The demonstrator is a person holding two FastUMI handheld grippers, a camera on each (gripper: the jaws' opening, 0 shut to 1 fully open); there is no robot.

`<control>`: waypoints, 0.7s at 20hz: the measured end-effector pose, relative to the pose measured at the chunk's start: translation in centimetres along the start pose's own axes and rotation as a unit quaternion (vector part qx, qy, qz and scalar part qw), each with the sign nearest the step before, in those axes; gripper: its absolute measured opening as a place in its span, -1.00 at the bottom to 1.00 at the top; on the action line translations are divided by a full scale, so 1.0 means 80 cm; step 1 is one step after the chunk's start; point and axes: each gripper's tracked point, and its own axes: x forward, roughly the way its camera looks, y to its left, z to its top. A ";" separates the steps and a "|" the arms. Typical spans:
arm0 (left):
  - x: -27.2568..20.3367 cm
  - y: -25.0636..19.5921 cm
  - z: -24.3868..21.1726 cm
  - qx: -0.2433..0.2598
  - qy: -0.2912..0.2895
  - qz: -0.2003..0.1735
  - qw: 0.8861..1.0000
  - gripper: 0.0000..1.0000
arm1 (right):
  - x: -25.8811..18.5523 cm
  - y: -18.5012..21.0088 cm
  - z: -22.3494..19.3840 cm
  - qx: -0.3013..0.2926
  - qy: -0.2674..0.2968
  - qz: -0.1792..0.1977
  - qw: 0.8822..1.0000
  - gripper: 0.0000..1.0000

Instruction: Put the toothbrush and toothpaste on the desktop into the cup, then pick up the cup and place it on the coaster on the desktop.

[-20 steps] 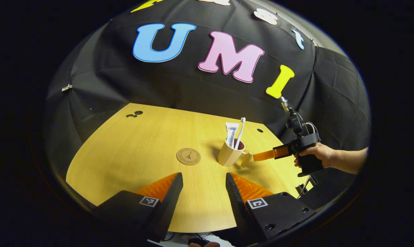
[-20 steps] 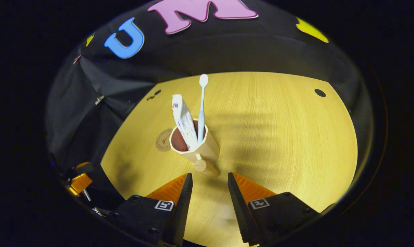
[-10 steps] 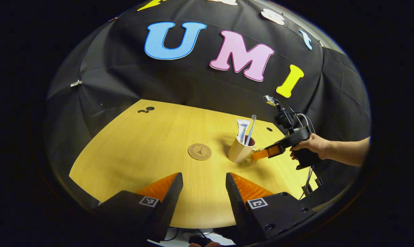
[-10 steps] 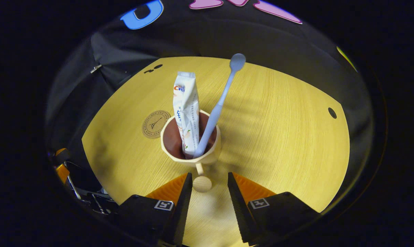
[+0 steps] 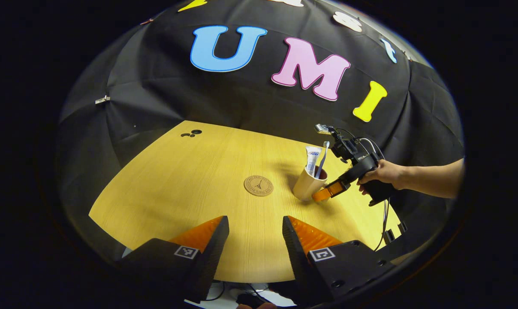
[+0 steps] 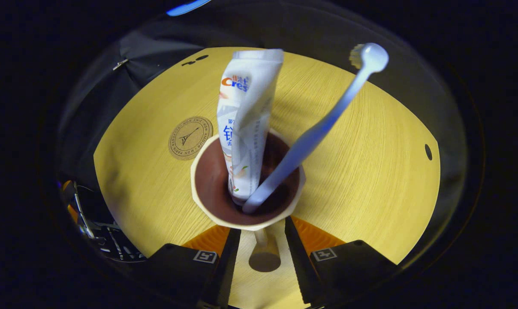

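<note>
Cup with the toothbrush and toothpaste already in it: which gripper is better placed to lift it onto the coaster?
Right. The right gripper is open with the cup's handle between its fingers, right at the cup. The left gripper is open too, well back from the cup and coaster.

Surface (image 6: pixel 370 171): pale wood-grain finish, fine straight lines, smooth, low sheen. Coaster (image 6: pixel 190 137): round, matt, cork-like or light wood look, dark printed mark. Cup (image 6: pixel 207 214): cream outside, smooth and matt; brown inside, slightly glossy; handle (image 6: pixel 264 253) of the same cream material. Toothpaste (image 6: pixel 246 124): soft white tube, creased, glossy printed skin. Toothbrush (image 6: pixel 323 128): pale blue plastic, smooth, faintly shiny. Right gripper (image 6: pixel 263 253): black matt plastic bodies, orange ribbed finger pads (image 6: pixel 312 234). Left gripper (image 5: pixel 255 244): same black matt plastic, orange ribbed facing. Booth wall (image 5: pixel 156 98): black cloth, matt, creased.
</note>
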 end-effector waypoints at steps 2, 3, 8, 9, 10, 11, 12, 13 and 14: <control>-0.003 0.007 -0.001 -0.003 0.000 0.003 1.000 0.57 | 0.006 0.001 0.001 -0.011 0.006 -0.008 1.000 0.11; -0.005 0.009 -0.003 -0.005 0.000 0.005 1.000 0.58 | 0.006 0.001 0.001 -0.013 0.009 -0.013 1.000 -0.06; -0.005 0.023 -0.006 -0.012 0.003 0.013 1.000 0.57 | 0.010 0.000 0.000 -0.004 0.026 -0.014 1.000 -0.46; -0.005 0.025 -0.007 -0.014 0.004 0.014 1.000 0.57 | 0.010 -0.002 0.000 -0.009 0.024 -0.017 1.000 -0.37; -0.006 0.027 -0.007 -0.014 0.003 0.015 1.000 0.57 | 0.009 -0.001 0.000 -0.008 0.022 -0.018 1.000 -0.37; -0.007 0.029 -0.006 -0.014 0.002 0.015 1.000 0.57 | 0.008 -0.001 0.000 -0.006 0.021 -0.018 1.000 -0.38; -0.009 0.030 -0.006 -0.013 0.002 0.015 1.000 0.57 | 0.007 0.000 0.001 -0.003 0.020 -0.019 1.000 -0.39; -0.007 0.033 -0.007 -0.013 0.003 0.016 1.000 0.57 | 0.006 -0.001 0.002 -0.004 0.018 -0.019 1.000 -0.40; -0.006 0.035 -0.007 -0.013 0.003 0.016 1.000 0.57 | 0.005 0.000 0.005 -0.006 0.013 -0.018 1.000 -0.40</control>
